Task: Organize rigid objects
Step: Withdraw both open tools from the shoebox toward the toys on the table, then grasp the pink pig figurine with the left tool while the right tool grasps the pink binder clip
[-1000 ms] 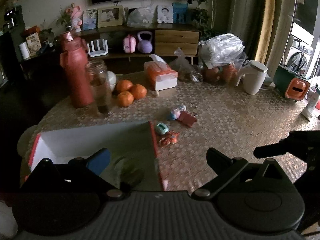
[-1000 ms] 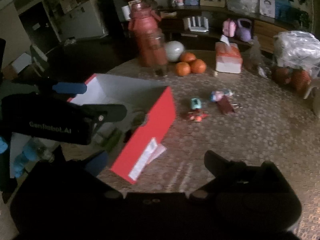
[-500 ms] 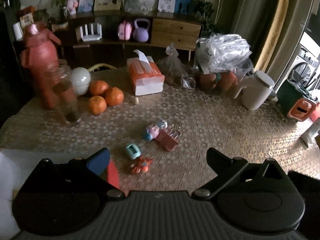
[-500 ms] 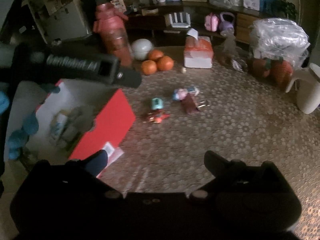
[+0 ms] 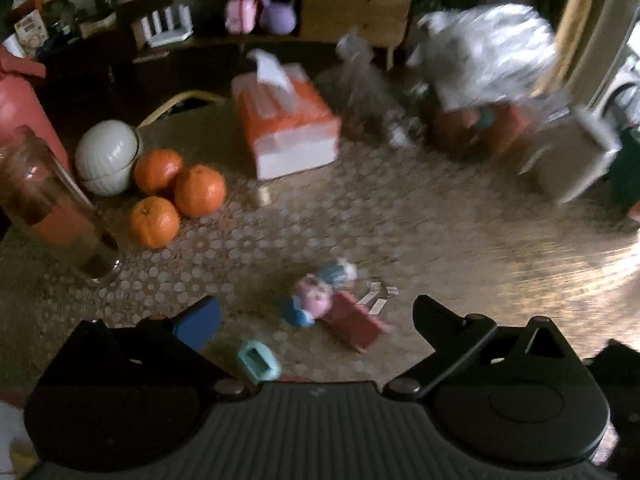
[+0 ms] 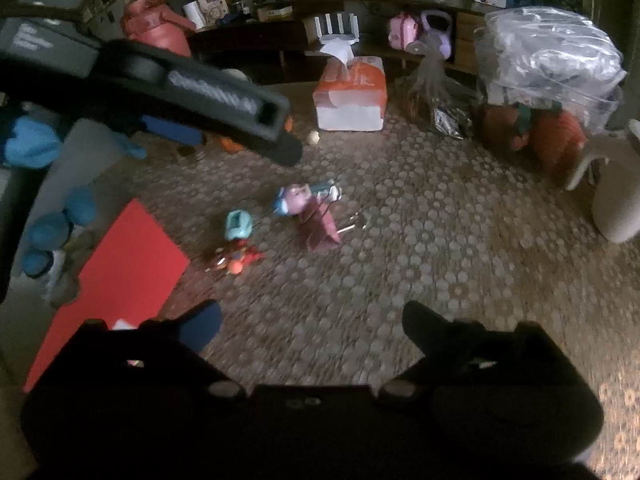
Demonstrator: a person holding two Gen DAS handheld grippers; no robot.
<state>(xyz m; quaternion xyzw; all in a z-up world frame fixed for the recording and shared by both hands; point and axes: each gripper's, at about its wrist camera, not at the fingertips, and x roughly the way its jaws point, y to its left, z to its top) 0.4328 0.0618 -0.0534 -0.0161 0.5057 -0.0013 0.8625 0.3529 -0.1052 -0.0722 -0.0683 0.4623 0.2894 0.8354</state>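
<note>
The left gripper (image 5: pixel 316 320) hangs over the patterned tabletop (image 5: pixel 460 248) with its jaws spread wide and nothing gripped. Just ahead of them, in the gap, lies a small pink-faced toy figure with a blue hat (image 5: pixel 314 300), touching a flat dark-red rectangular piece (image 5: pixel 358 326) at its right side. A small teal plastic toy with a little window (image 5: pixel 258 360) sits close in front of the left jaw, partly hidden by the gripper body. Farther ahead and to the left are three oranges (image 5: pixel 176 196), a white ribbed ball-shaped container (image 5: pixel 106 156) and a tall clear glass jar (image 5: pixel 44 204). An orange-and-white tissue box (image 5: pixel 286 124) stands well beyond the jaws.

The right gripper (image 6: pixel 312 320) also holds nothing; its jaws stand wide and are closing, with only bare tabletop between them. Ahead of them and slightly left lie the same toys, and a small red-and-orange toy (image 6: pixel 236 258) sits just beside the teal one. A red cardboard box (image 6: pixel 116 276) with a white inside sits off the left jaw, and some items lie inside it, too dim to identify.
</note>
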